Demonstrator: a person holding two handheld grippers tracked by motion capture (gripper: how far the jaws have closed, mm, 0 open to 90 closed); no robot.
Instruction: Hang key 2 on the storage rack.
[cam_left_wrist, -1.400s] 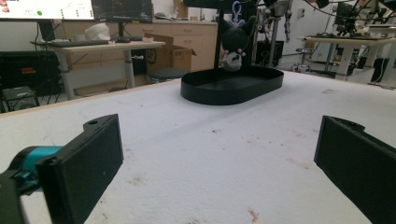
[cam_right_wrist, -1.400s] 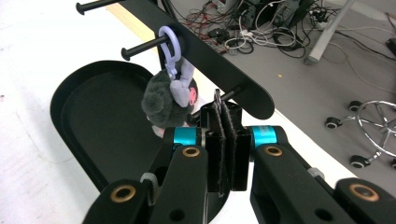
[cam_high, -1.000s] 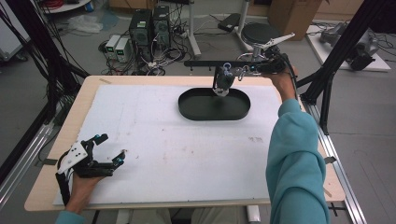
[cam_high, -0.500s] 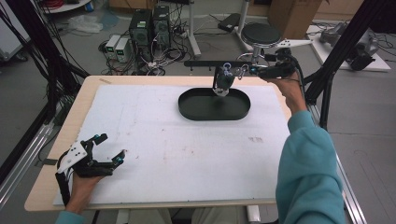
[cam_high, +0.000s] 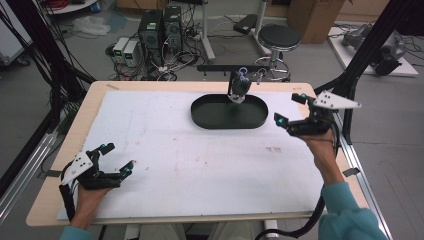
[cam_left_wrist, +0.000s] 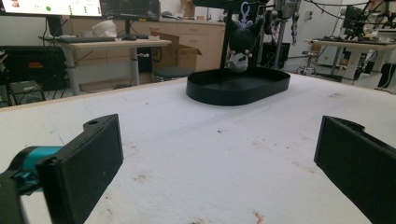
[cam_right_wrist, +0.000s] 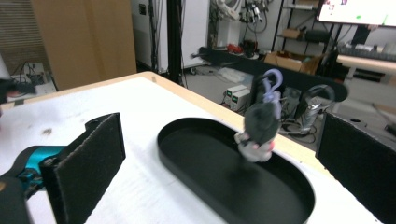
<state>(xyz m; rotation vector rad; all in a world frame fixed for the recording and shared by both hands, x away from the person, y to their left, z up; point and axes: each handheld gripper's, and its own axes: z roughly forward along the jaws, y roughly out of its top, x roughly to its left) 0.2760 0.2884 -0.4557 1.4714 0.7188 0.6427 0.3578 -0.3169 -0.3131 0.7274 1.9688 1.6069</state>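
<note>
A small dark plush keychain (cam_high: 239, 88) hangs by its pale loop from a black bar (cam_high: 220, 67) at the upper middle of the high view, dangling just over the far rim of a black oval tray (cam_high: 229, 116), so that if it slips off it should land inside. The right tongs (cam_high: 295, 114) sit at the right of that view, beside the tray's right end and apart from the toy; their jaws have just been opening and now stand wide and released, nothing between them, which reads as a let-go once the loop caught the bar. In the right gripper view the plush (cam_right_wrist: 260, 126) hangs blurred above the tray (cam_right_wrist: 196, 177). The left tongs (cam_high: 116, 162) rest low at the lower left of the counter (cam_high: 165, 150), jaws spread and empty, parked well away so the hanging work stays unobstructed
</note>
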